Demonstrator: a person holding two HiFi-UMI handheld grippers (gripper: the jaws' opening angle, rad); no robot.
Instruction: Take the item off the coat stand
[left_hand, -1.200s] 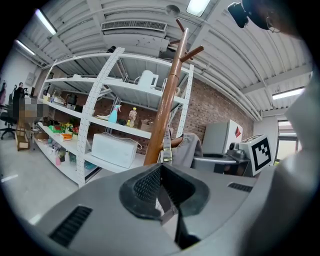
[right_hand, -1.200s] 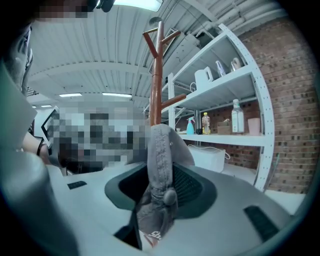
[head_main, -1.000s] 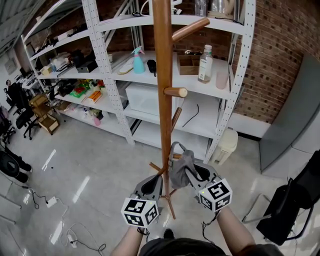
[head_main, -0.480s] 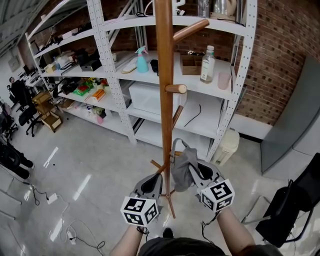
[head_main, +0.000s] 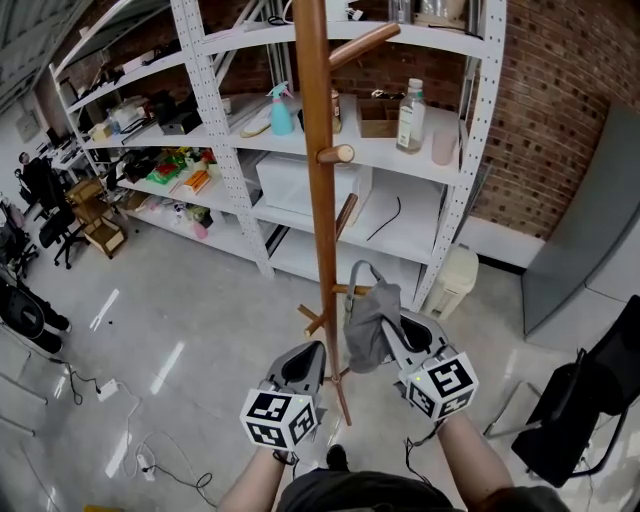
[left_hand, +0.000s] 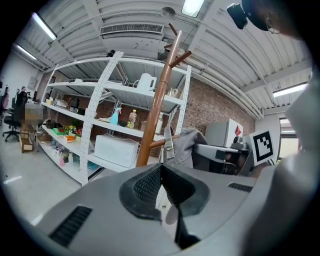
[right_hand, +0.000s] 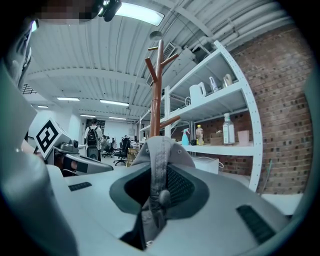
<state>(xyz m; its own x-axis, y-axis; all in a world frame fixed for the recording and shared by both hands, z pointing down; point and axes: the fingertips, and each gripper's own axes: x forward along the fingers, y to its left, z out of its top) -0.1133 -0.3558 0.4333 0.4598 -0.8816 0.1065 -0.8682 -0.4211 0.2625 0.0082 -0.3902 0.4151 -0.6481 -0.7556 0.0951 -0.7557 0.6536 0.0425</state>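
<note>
A tall wooden coat stand (head_main: 318, 200) rises in the middle of the head view, with pegs at several heights. A grey cap (head_main: 368, 318) sits right of the pole, and my right gripper (head_main: 386, 336) is shut on its fabric. The cap's strap loop (head_main: 354, 272) stands at the tip of a low peg (head_main: 347, 290); I cannot tell whether it still hangs there. In the right gripper view the cap (right_hand: 160, 150) fills the jaws of the right gripper (right_hand: 159, 186). My left gripper (head_main: 308, 358) is shut and empty, left of the stand's foot. It also shows in its own view, the left gripper (left_hand: 163, 172), with the cap (left_hand: 188, 146) ahead.
White metal shelving (head_main: 215, 150) behind the stand holds a spray bottle (head_main: 281, 110), a clear bottle (head_main: 408, 98) and boxes. A brick wall (head_main: 560, 90) and a white bin (head_main: 455, 280) lie at right, a black chair (head_main: 590, 410) nearer. Cables (head_main: 150, 460) lie on the floor.
The right gripper and the cap have shifted a little to the right, away from the pole. The stand now sits further left in the view. The left gripper has barely moved.
</note>
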